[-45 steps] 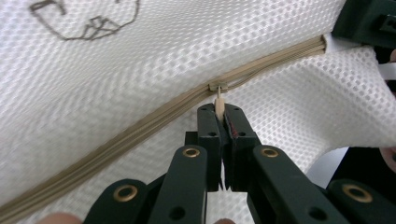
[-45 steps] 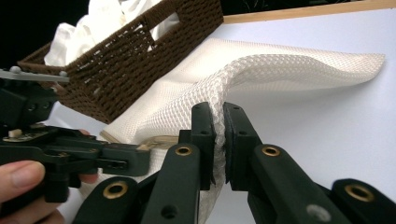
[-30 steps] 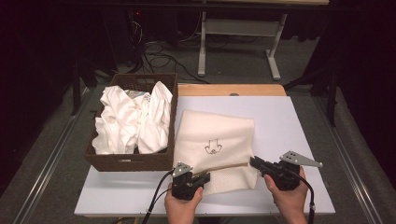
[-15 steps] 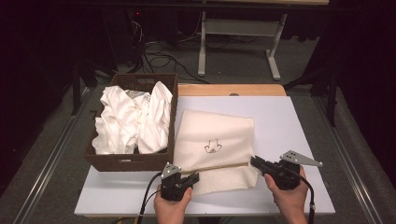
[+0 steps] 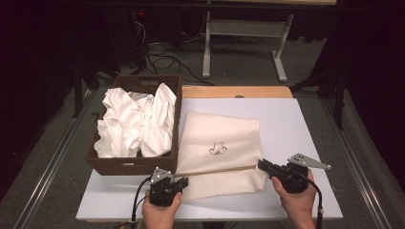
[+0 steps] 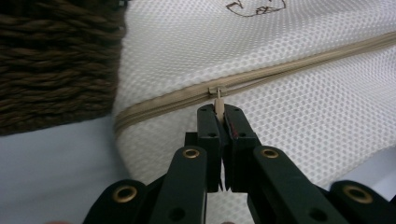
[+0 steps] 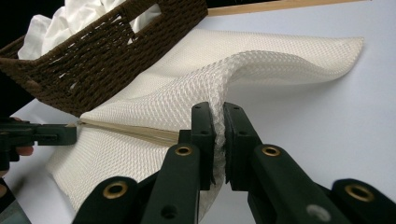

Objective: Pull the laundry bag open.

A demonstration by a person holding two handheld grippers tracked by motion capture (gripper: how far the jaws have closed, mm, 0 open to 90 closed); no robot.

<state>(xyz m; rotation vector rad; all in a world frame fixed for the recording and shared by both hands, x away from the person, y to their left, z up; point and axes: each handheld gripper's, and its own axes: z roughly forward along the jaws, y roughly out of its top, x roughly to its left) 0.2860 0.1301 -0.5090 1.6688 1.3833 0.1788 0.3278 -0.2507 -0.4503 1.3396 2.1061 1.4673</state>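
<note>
Mesh bag (image 5: 217, 145) zipper (image 6: 280, 65) mostly closed ahead of left gripper (image 6: 222, 109), clenched on the pull tab (image 6: 218, 99); right gripper (image 7: 218, 119) pinches the bag's edge; opening barely begun.

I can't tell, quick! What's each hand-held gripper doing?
Left hand-held gripper: closed on the zipper pull.
Right hand-held gripper: closed on the mesh bag.

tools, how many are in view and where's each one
2. The left tool is at the mesh bag's near left end, shut on the zipper pull. The right tool is at the bag's right edge, pinching its mesh.
</note>
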